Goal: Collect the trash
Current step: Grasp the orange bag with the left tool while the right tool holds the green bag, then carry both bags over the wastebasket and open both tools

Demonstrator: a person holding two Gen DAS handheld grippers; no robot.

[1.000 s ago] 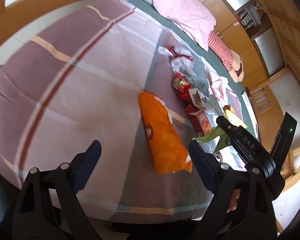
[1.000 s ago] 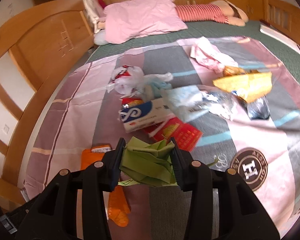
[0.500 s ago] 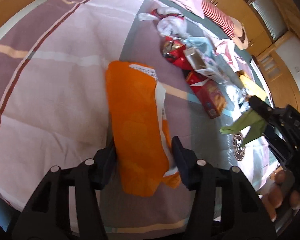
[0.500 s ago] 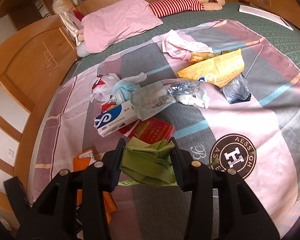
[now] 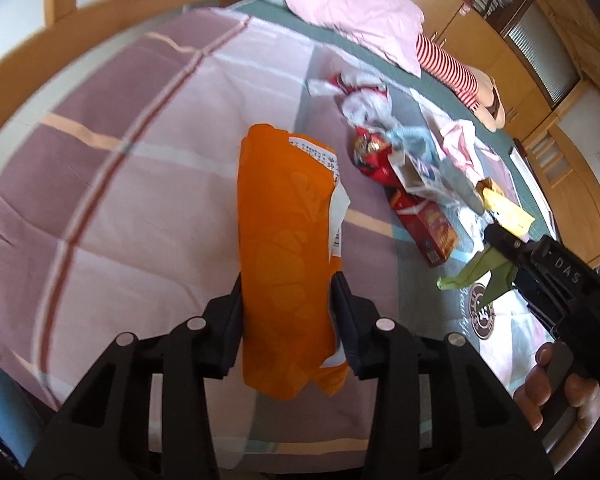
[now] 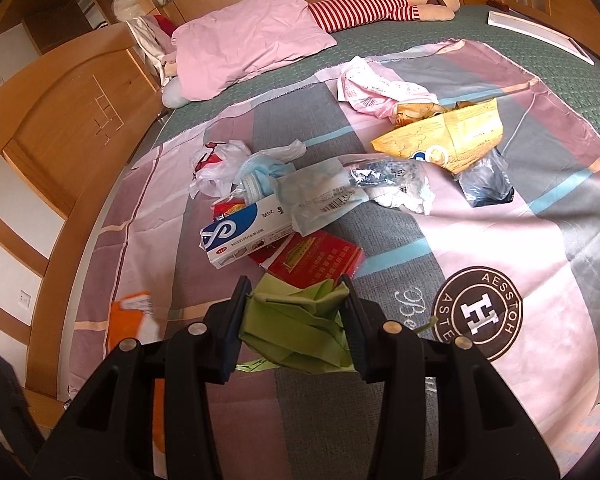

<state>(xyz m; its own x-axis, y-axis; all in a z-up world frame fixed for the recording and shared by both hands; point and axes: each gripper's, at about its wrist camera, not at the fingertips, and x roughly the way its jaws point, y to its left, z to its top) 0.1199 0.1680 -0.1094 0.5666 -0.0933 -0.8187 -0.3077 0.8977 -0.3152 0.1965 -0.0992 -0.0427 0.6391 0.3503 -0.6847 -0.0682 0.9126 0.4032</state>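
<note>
Since a second ago your left gripper (image 5: 286, 312) has gone from standing wide open short of the orange bag (image 5: 286, 240) to straddling its near half; the jaws are closing, pads against both long sides of the bag. Whether the bag is off the bedspread (image 5: 100, 184) you can't tell from this view. White printed label (image 5: 333, 200) runs along the bag's right edge.

Your right gripper (image 6: 294, 326) has not changed: jaws partly closed, clamped on a crumpled green bag (image 6: 296, 334), which fills the gap between the pads. In the left wrist view the same gripper (image 5: 539, 264) sits at the right edge, green bag (image 5: 479, 272) hanging from its tip above the bedspread, your hand (image 5: 555, 380) wrapped on the grip.

Rest of the trash is loose on the bedspread beyond the right gripper:
- red carton (image 6: 315, 258) just past the green bag
- white-and-blue box (image 6: 244, 236) lying partly over the red carton's left end
- pale blue plastic wrapper with a barcode (image 6: 319, 196) touching that box
- white plastic bag (image 6: 220, 166) and a crumpled blue mask (image 6: 266, 172) behind the box
- yellow paper bag (image 6: 443, 138) farther right, dark clear plastic (image 6: 487, 180) beside it
- pink printed paper (image 6: 375, 90) behind the yellow bag

Pink pillow (image 6: 248, 46) and a striped soft toy (image 6: 363, 8) lie at the head of the bed, well apart from the trash.
</note>
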